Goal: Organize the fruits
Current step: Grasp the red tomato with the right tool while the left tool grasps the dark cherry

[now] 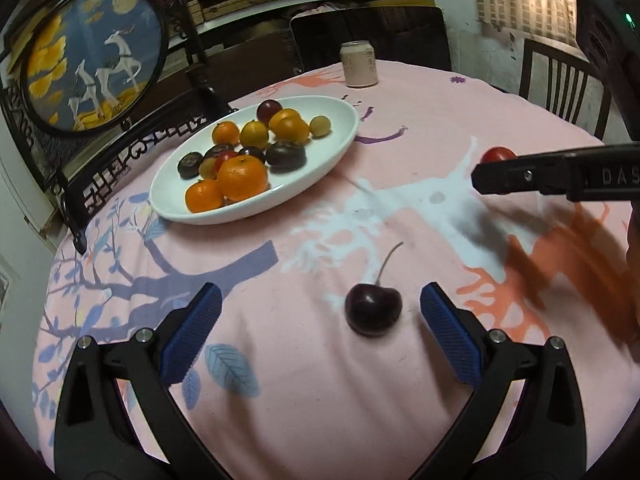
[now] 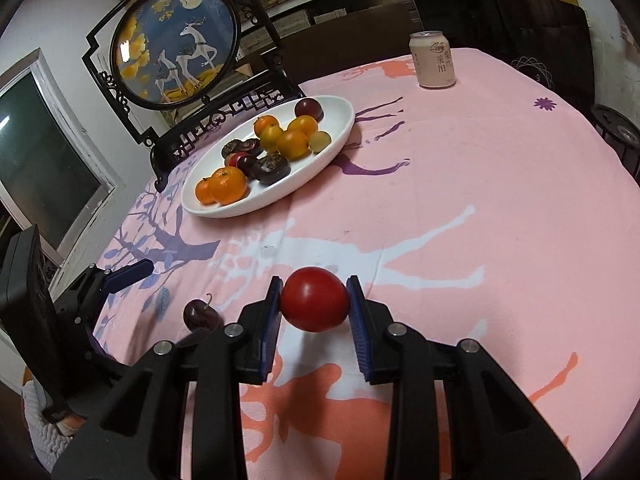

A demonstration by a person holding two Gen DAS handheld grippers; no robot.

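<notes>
A dark cherry [image 1: 373, 309] with a stem lies on the pink tablecloth between the open blue pads of my left gripper [image 1: 320, 308], nearer the right pad. My right gripper [image 2: 314, 304] is shut on a red tomato [image 2: 315, 304] and holds it above the cloth; it also shows in the left wrist view [image 1: 497, 155] at the right, behind the black finger. A white oval plate [image 1: 344, 136] holds several oranges, yellow fruits and dark fruits at the back left. The cherry also shows in the right wrist view [image 2: 200, 314].
A pale drink can [image 1: 359, 65] stands at the far side of the table. A round deer picture in a black carved stand [image 1: 96, 60] sits behind the plate at the left. Dark chairs stand around the far edge.
</notes>
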